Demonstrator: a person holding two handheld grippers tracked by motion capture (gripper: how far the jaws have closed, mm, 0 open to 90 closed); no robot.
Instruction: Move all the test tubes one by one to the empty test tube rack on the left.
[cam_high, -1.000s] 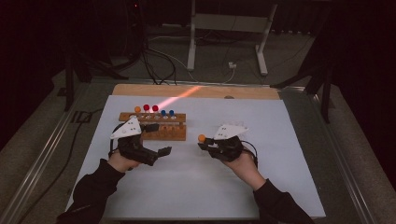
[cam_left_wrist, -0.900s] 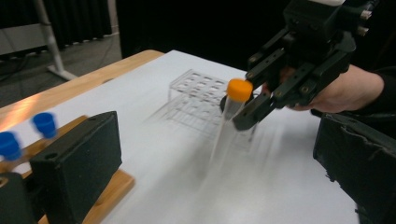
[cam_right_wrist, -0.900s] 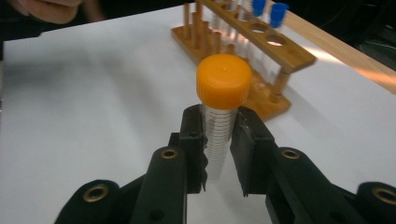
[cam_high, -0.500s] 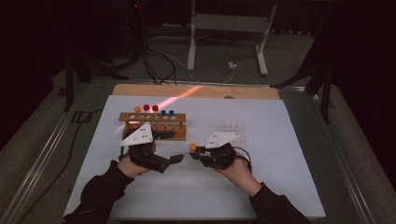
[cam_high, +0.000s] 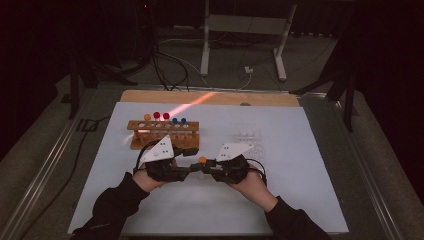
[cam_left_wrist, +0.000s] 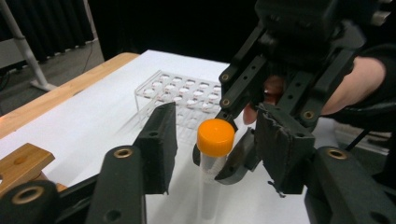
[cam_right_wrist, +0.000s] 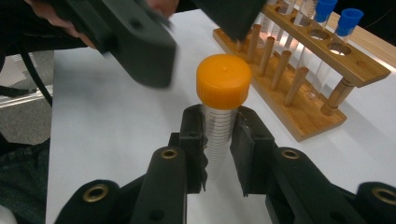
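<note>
Right gripper view: right gripper (cam_right_wrist: 219, 140) clamped on tube (cam_right_wrist: 218, 135), upright for uncapping; left gripper (cam_left_wrist: 215, 140) closing, not yet touching orange cap (cam_left_wrist: 215, 136).

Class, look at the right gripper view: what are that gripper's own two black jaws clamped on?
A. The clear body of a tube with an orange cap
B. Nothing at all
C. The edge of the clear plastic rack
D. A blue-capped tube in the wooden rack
A: in the right gripper view the right gripper has its pads pressed on the clear graduated body of the orange-capped tube, just below the cap.
</note>
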